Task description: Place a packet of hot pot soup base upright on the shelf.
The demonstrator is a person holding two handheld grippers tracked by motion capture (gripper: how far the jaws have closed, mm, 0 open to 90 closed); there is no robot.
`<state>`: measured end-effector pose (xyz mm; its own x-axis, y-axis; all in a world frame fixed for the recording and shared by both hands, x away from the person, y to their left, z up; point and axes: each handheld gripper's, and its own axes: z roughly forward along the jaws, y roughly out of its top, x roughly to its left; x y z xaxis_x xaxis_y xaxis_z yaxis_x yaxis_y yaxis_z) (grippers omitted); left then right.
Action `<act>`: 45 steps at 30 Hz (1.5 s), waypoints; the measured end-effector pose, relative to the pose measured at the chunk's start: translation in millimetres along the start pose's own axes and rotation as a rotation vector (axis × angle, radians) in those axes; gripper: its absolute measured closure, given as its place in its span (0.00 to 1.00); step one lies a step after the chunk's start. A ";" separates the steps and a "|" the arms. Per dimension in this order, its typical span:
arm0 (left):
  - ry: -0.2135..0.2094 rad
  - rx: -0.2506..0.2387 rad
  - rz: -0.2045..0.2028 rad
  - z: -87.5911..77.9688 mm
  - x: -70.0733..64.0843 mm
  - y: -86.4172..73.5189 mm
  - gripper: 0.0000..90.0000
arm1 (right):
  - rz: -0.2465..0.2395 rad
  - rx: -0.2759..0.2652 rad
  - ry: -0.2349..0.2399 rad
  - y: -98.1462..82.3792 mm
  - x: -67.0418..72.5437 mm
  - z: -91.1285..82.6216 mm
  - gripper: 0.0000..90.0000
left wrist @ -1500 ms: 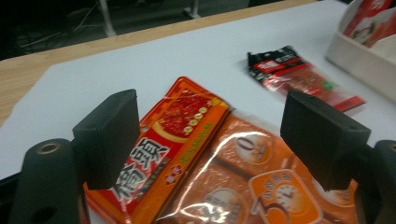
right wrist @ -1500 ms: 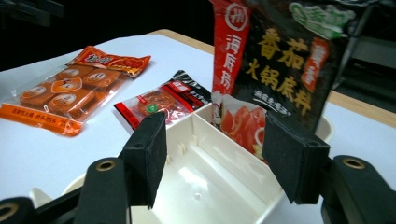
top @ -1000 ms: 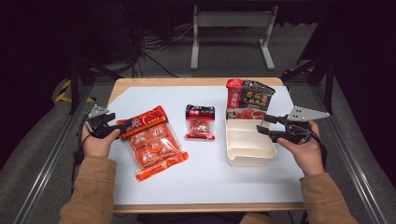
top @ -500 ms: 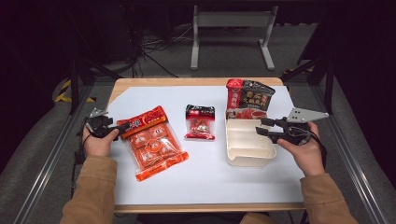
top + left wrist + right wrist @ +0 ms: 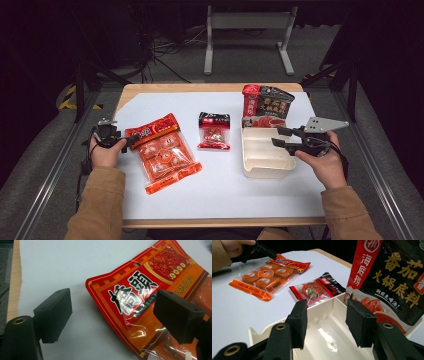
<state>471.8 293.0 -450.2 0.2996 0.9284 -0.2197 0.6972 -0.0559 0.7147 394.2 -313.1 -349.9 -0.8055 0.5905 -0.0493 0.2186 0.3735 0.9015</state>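
Orange-red plastic pouch of seasoning blocks [image 5: 162,152], flat on the white table sheet [image 5: 225,180], left of the cream plastic tray [image 5: 265,160]. My left gripper [image 5: 112,315] has dropped onto its top-left corner, jaws just widened and spread astride it, unpinched; I judge a grasp next. My right gripper [image 5: 327,322] hovers over the tray, jaws apart, holding nothing.

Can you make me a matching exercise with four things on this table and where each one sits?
Things:
1. large orange packet
2. small red-and-black packet
3. cream tray
4. tall black-and-red pouch

Places:
A. standing at the tray's far end
B. middle of the white sheet
C. under the right gripper
D. beside the left gripper

Pairs: 1-D, 2-B, 3-C, 4-A
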 end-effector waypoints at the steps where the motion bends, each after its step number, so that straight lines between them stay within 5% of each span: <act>1: -0.007 0.003 0.002 0.4 0.4 -0.2 0.19 | 0.000 0.000 0.000 -0.1 -0.1 0.1 0.58; 7: -0.053 0.013 -0.019 3.3 0.3 -1.0 0.21 | 0.000 0.003 0.000 -0.4 0.5 0.5 0.58; 21: -0.150 -0.006 0.008 2.0 -6.1 0.5 0.33 | -0.014 0.002 0.014 -0.2 2.3 1.9 0.57; 29: -0.200 -0.030 0.013 0.2 -8.5 1.1 0.54 | -0.036 -0.004 0.027 0.3 4.2 3.2 0.58; 35: -0.201 -0.028 0.035 3.5 -9.0 -0.2 0.63 | -0.052 -0.005 0.037 0.7 5.3 4.4 0.58; 45: -0.144 -0.009 0.048 10.4 -9.2 -3.0 0.76 | -0.062 -0.009 0.042 0.9 6.2 5.0 0.58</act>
<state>473.7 280.8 -457.2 0.4233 0.8625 -0.2773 0.6741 -0.0953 0.7325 392.2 -305.5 -351.5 -0.8396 0.5361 -0.0875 0.1628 0.4019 0.9011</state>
